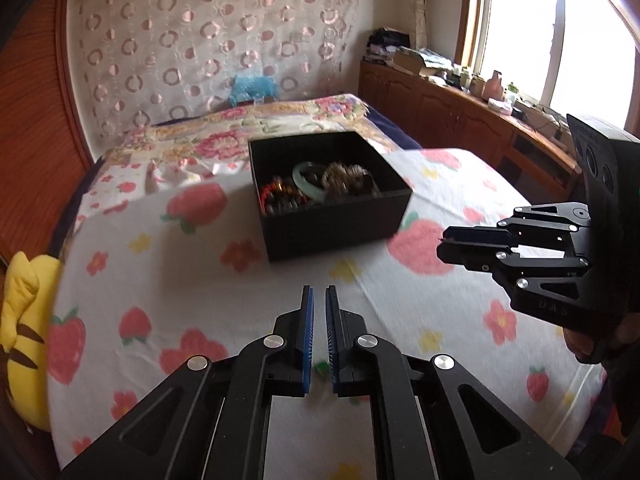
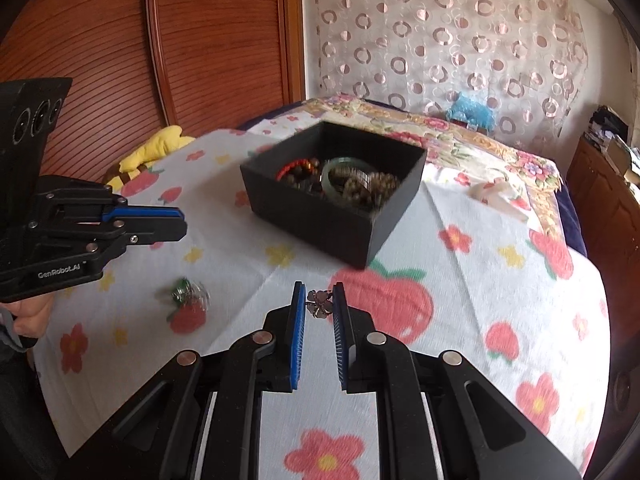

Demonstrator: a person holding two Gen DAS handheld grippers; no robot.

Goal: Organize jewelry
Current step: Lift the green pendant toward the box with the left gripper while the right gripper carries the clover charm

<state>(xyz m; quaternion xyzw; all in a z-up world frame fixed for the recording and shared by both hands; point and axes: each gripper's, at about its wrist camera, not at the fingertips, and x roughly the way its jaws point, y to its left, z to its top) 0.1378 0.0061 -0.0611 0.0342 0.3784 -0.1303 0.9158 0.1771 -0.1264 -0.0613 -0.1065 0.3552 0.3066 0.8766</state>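
Between my right gripper's [image 2: 319, 304] blue pads I grip a small dark flower-shaped brooch [image 2: 319, 303], above the strawberry-print cloth [image 2: 460, 300]. Only the right view shows it, and a green trinket [image 2: 185, 289] lying on the cloth. My left gripper [image 1: 319, 300] is closed on nothing. Ahead sits the black box [image 1: 336, 224], bracelets [image 1: 320, 186] heaped inside.

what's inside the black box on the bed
Inside the black box: a pale green bangle, a red bead bracelet and brown bead strings, heaped together. Anything beneath the heap is covered.
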